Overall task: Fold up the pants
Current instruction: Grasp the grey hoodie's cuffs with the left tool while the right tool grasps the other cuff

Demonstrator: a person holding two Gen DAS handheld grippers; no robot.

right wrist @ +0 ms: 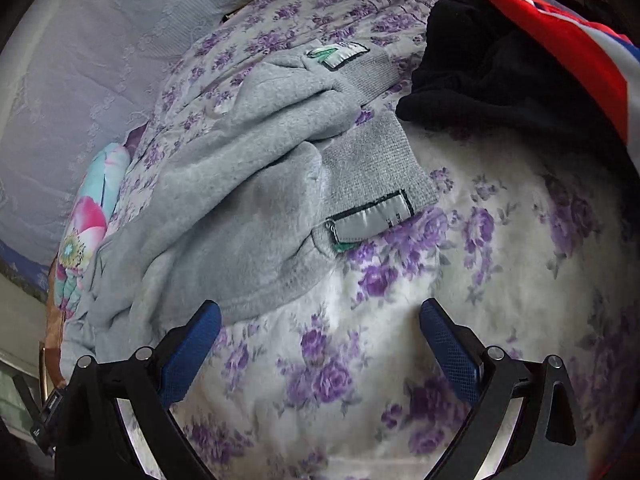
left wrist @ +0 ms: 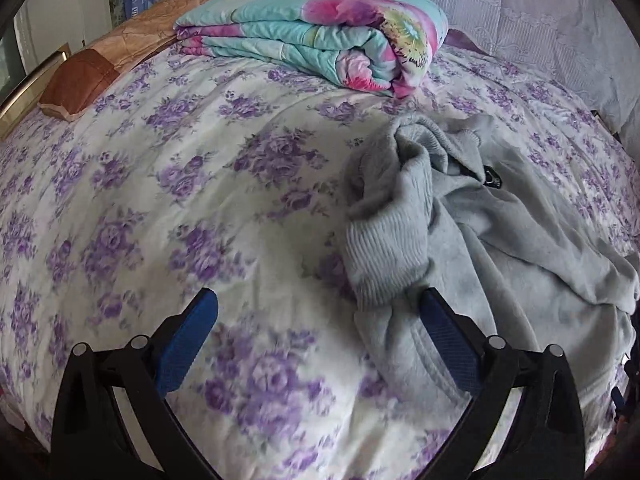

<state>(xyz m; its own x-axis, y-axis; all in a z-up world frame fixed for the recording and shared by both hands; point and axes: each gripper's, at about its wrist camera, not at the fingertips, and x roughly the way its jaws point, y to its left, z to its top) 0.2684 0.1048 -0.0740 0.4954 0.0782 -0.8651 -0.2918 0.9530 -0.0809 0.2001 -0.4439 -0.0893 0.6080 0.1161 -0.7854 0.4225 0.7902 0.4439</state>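
Observation:
Grey fleece pants (left wrist: 460, 224) lie crumpled on a bed with a white and purple floral cover (left wrist: 168, 208). In the left wrist view a ribbed cuff (left wrist: 384, 256) lies just beyond my left gripper (left wrist: 320, 308), which is open and empty, its right finger (left wrist: 448, 340) over the grey fabric. In the right wrist view the pants (right wrist: 248, 200) spread up and left, with ribbed cuffs and a grey label (right wrist: 372, 216). My right gripper (right wrist: 320, 312) is open and empty above the bedcover (right wrist: 500, 260), its left finger (right wrist: 192, 352) at the pants' edge.
A folded turquoise and pink floral quilt (left wrist: 320, 36) lies at the back of the bed, with a brown pillow (left wrist: 100, 64) to its left. A black garment (right wrist: 492, 68) and a red, white and blue one (right wrist: 568, 40) lie at the right. Pale lace cloth (right wrist: 80, 80) hangs behind.

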